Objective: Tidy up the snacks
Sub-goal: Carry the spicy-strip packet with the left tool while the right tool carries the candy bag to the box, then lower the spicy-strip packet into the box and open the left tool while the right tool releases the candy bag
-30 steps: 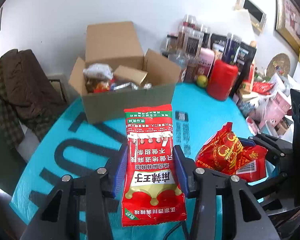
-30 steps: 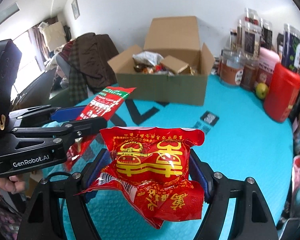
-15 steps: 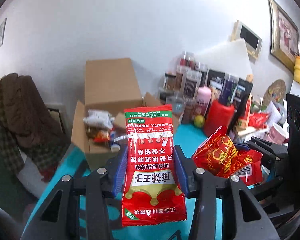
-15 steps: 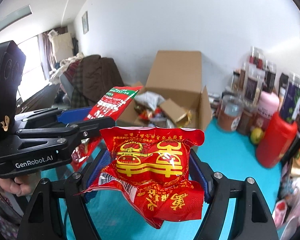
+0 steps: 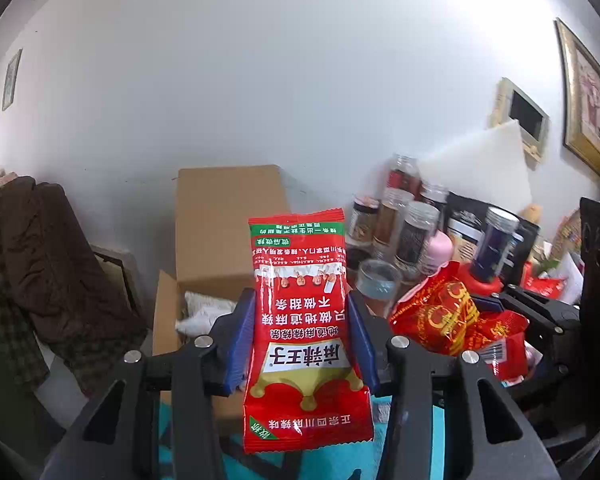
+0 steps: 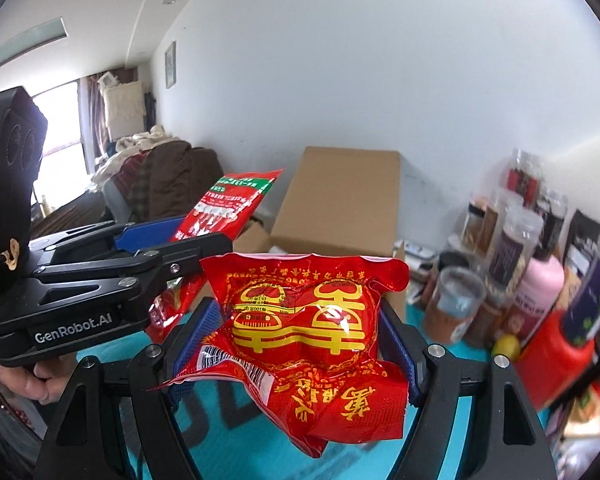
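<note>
Cardboard box point(image 6: 342, 204) stood open on the teal table point(image 6: 440, 404) by the white wall, jars point(image 6: 512, 240) crowded to its right. Right gripper point(image 6: 300, 340), jaws fairly wide, clamped a puffy red-and-gold snack bag point(image 6: 312, 344) above the table. Left gripper point(image 5: 300, 336), jaws narrower, pinched a flat red-and-green snack packet point(image 5: 304, 328) upright before the box. A hand point(image 6: 40, 380) gripped the left tool's handle.
</note>
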Demonstrator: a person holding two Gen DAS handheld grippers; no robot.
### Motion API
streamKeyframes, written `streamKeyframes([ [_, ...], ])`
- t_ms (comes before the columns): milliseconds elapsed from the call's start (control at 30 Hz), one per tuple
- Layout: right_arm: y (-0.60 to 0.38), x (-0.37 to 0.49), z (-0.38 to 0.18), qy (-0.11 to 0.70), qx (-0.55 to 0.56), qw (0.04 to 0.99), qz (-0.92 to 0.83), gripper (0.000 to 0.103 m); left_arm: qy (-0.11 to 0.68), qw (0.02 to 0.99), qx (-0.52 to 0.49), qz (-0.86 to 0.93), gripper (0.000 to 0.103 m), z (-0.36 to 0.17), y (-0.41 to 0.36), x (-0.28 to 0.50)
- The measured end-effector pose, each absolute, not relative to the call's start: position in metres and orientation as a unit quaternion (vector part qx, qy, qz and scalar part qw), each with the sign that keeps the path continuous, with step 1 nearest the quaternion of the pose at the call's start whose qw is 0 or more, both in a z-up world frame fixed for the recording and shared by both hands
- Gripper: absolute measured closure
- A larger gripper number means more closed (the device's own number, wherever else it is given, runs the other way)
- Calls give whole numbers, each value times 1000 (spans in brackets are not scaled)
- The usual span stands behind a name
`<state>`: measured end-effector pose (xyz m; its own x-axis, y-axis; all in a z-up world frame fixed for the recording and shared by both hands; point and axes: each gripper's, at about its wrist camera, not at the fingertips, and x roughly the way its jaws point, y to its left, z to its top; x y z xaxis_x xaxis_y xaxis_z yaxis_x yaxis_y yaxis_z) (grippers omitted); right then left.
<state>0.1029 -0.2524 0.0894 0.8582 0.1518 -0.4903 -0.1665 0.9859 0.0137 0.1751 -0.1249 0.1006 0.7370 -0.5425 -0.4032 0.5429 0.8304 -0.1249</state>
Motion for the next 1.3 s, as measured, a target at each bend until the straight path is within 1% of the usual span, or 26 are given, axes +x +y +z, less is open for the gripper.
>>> streamKeyframes([
  [333, -261, 163, 98, 232, -7, 969, 85, 26, 207, 940, -19, -272, 59, 107, -134, 234],
  [533, -263, 199, 98, 240, -10, 967, 81, 26, 209, 946, -20, -248, 59, 104, -138, 266],
  [767, -266, 231, 85, 248, 5, 965, 86, 25, 223, 946, -18, -234, 59, 91, -141, 298],
  [1033, -262, 249, 59, 268, -13, 960, 81, 25, 278, 935, -2, -220, 59, 53, -154, 330],
  [1300, -274, 273, 30, 325, 5, 943, 76, 25, 323, 922, 16, -214, 59, 23, -167, 345],
])
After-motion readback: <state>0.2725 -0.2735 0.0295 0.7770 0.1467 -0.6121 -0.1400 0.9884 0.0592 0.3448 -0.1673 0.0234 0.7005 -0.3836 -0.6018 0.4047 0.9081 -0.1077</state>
